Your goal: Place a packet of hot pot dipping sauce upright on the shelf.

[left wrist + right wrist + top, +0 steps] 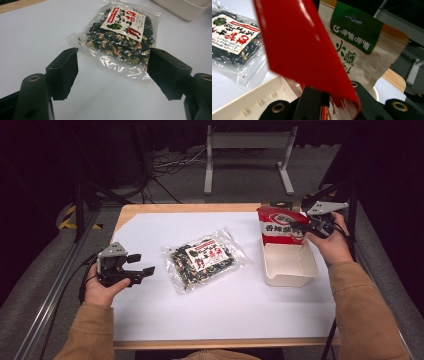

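A red and white snack bag (pixel 281 226) hangs over the far end of a cream tray (pixel 290 266), with my right gripper (pixel 306 226) shut on its right edge. In the right gripper view the red bag (pixel 299 50) is pinched between the jaws just above the tray's rim (pixel 249 98). A clear packet of dark dried greens with a red and white label (pixel 204 260) lies flat mid-table. My left gripper (pixel 142 265) is open, held low just left of that packet; in the left gripper view the packet (pixel 120 37) lies ahead of the spread jaws.
A brown and green paper bag (pixel 359 50) stands behind the tray at the table's far right. White paper (pixel 210 310) covers the wooden table. A white metal stand (pixel 247 150) and cables sit on the floor beyond the far edge.
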### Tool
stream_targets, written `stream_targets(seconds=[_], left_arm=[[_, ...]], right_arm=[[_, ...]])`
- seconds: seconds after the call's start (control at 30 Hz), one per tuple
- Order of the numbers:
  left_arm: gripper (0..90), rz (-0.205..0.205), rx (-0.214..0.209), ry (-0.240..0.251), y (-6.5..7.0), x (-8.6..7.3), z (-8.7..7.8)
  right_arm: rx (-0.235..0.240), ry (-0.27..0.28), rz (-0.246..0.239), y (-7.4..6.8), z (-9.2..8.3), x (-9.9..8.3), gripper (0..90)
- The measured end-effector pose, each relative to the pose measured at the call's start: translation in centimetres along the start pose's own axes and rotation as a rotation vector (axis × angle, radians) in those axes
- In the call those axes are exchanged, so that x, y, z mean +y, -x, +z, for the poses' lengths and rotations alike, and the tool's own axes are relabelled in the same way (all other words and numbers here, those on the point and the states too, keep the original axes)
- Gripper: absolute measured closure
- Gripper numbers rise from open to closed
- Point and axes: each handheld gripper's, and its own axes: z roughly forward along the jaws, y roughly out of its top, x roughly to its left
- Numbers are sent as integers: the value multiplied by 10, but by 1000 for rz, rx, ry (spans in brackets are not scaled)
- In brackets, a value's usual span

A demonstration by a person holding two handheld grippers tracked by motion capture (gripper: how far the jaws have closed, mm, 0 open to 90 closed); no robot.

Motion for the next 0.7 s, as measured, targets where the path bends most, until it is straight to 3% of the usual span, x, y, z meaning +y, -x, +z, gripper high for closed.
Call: stream_targets(seconds=[0.47,0.57,0.67,0.7], left_arm=[[254,2,-17,-1,1,4,5],[251,7,-20,-1,0,6,7],[241,9,-20,8,1,6,9],[239,9,-20,8,1,6,9]], right_arm=[[-50,-40,58,2,1,-11,874],[-59,-36,73,0,0,-9,797],[-77,6,93,-1,-1,-11,597],[-77,6,93,-1,-1,-11,597]])
